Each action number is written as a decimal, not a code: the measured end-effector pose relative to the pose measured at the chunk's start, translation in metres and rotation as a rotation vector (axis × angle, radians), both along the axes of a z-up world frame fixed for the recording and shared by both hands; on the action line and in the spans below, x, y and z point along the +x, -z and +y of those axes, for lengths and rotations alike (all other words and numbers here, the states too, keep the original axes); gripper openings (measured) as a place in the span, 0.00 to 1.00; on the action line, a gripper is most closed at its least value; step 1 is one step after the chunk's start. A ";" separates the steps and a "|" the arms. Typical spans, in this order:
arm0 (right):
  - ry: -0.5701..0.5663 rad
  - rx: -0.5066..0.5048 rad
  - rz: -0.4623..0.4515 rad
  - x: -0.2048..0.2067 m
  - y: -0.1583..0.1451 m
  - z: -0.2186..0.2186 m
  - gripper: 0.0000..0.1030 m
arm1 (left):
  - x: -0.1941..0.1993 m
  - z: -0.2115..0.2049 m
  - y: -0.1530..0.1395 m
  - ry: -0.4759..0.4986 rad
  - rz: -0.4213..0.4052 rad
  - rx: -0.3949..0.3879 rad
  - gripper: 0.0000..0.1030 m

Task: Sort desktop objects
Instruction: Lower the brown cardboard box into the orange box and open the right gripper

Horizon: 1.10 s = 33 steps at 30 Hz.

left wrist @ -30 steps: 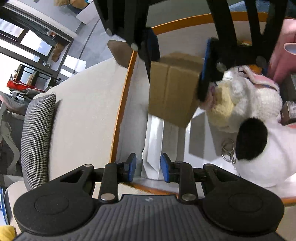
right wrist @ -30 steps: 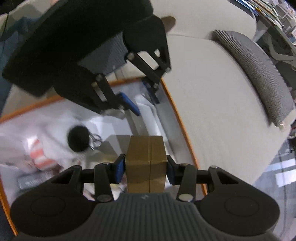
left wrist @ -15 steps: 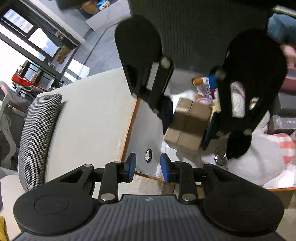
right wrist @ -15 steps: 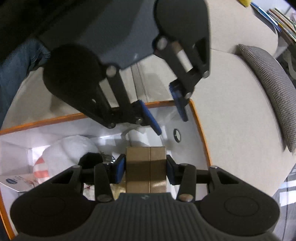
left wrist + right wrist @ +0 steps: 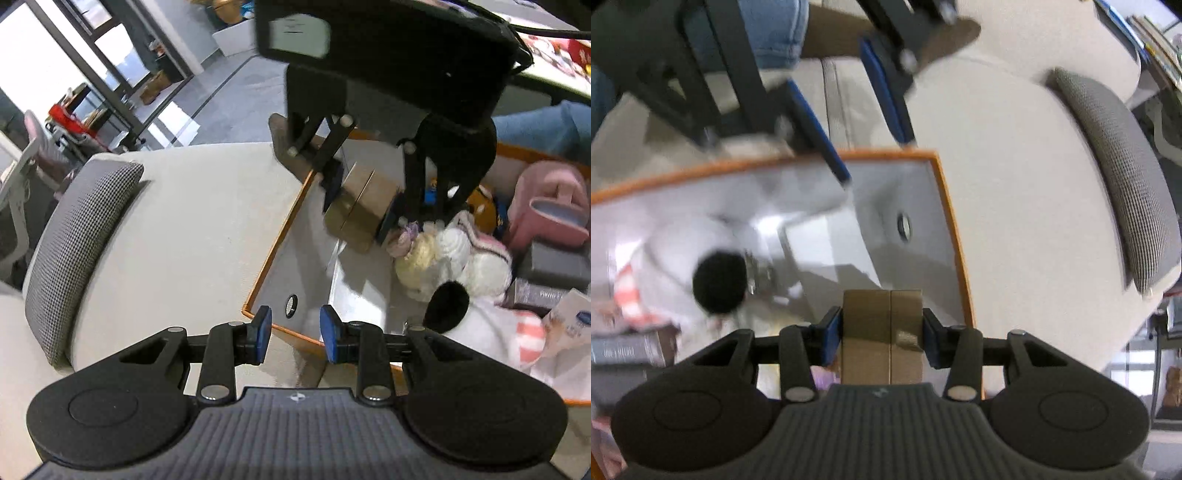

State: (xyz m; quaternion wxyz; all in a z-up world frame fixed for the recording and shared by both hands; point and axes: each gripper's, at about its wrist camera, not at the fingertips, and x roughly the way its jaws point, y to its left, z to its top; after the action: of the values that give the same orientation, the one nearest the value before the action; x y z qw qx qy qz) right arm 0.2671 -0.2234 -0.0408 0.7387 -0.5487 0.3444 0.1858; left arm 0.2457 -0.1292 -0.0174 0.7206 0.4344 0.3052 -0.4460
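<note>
My right hand-held gripper (image 5: 882, 341) pinches the cardboard box (image 5: 882, 332) above the orange-rimmed bin (image 5: 955, 236); my left hand-held gripper (image 5: 295, 334) hangs spread, empty. Plush toys (image 5: 454, 254) already lie below; this box isn't dropped yet.

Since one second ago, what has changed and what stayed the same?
The left gripper has pulled up and back from the storage box, its jaws empty throughout. The right gripper stays clamped on the cardboard box above the storage box.
</note>
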 end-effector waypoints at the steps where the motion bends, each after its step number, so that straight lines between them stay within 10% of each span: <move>1: 0.012 -0.021 0.003 -0.001 0.000 -0.004 0.45 | -0.001 0.001 -0.001 -0.004 0.002 -0.008 0.33; 18: 0.138 -0.397 0.130 -0.005 0.027 -0.005 0.45 | -0.001 0.018 -0.005 -0.079 0.030 -0.115 0.33; 33: 0.185 -0.456 0.212 -0.001 0.025 -0.009 0.48 | -0.007 0.030 -0.007 -0.081 0.054 -0.168 0.33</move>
State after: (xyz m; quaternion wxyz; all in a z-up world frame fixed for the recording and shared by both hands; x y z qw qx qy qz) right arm 0.2663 -0.2328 -0.0654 0.5694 -0.6448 0.5016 0.0917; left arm 0.2385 -0.0991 -0.0104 0.7634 0.3474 0.3034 -0.4522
